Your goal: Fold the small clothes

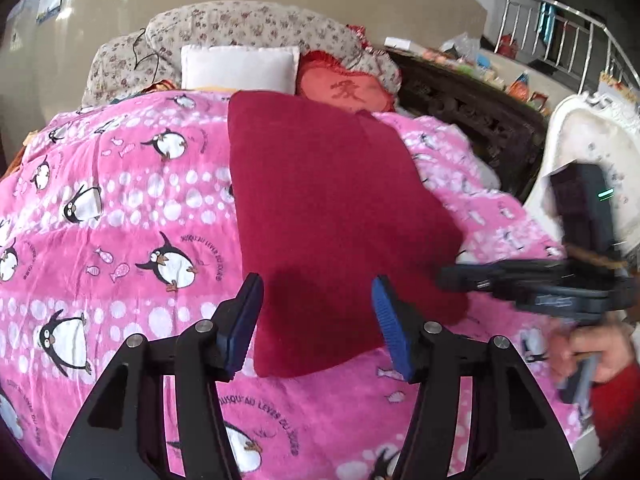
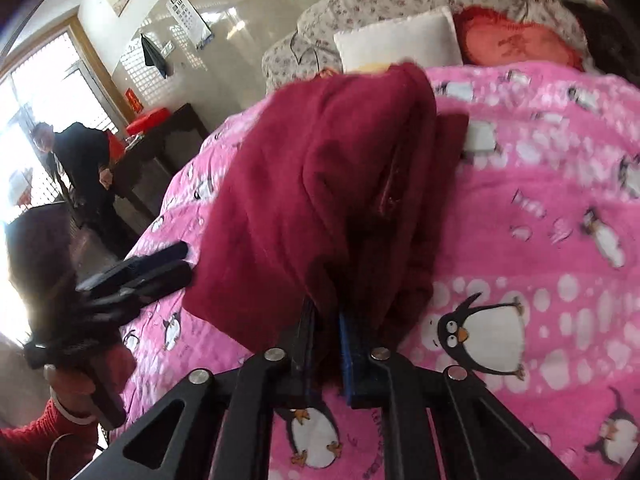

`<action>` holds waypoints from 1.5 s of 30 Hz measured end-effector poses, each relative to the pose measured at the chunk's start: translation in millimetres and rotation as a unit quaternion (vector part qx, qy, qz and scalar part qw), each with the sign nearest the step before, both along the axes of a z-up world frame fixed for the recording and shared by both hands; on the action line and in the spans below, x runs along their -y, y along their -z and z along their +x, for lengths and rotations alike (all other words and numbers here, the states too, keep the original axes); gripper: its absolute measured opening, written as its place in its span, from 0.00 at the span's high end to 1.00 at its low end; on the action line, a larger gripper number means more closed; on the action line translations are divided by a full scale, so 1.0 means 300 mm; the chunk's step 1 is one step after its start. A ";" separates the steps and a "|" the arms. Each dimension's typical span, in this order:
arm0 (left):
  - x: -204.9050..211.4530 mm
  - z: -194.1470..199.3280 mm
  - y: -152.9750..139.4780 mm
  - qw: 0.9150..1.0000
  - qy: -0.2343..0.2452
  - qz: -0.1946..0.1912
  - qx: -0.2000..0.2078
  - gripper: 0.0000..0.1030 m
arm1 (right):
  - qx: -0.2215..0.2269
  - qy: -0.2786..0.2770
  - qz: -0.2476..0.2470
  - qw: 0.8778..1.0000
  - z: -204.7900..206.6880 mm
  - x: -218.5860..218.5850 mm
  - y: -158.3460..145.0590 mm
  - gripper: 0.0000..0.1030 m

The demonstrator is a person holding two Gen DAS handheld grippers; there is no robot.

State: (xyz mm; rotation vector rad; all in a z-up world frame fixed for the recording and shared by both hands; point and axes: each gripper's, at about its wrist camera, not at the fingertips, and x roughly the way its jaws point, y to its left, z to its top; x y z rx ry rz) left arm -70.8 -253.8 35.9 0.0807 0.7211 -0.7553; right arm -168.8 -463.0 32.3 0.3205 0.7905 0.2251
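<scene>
A dark red knitted garment (image 1: 328,216) lies on a pink penguin blanket (image 1: 120,216), its right side lifted. My left gripper (image 1: 318,316) is open and empty, its blue pads (image 1: 390,320) on either side of the garment's near edge, just above it. My right gripper (image 2: 326,320) is shut on a bunched fold of the red garment (image 2: 320,184) and holds it up off the blanket (image 2: 540,240). The right gripper also shows blurred at the right in the left wrist view (image 1: 452,276). The left gripper shows at the left in the right wrist view (image 2: 160,264).
A white pillow (image 1: 240,66), a red heart cushion (image 1: 344,90) and a floral quilt (image 1: 248,20) lie at the bed's head. A dark carved cabinet (image 1: 472,120) and a white chair (image 1: 584,152) stand right of the bed. A person (image 2: 80,168) stands near the far door.
</scene>
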 end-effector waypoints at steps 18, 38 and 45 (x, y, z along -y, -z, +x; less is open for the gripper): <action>0.054 0.013 0.045 0.999 -0.025 0.028 0.014 0.36 | 0.018 0.038 -0.067 0.997 0.180 -0.054 -0.048 0.82; 0.016 0.060 -0.021 0.998 -0.056 -0.022 0.011 0.23 | 0.017 0.041 -0.090 0.995 0.113 -0.064 -0.044 0.56; 0.038 0.131 0.034 0.998 -0.023 -0.026 -0.060 0.20 | 0.038 0.053 -0.049 0.997 0.055 0.017 -0.057 0.37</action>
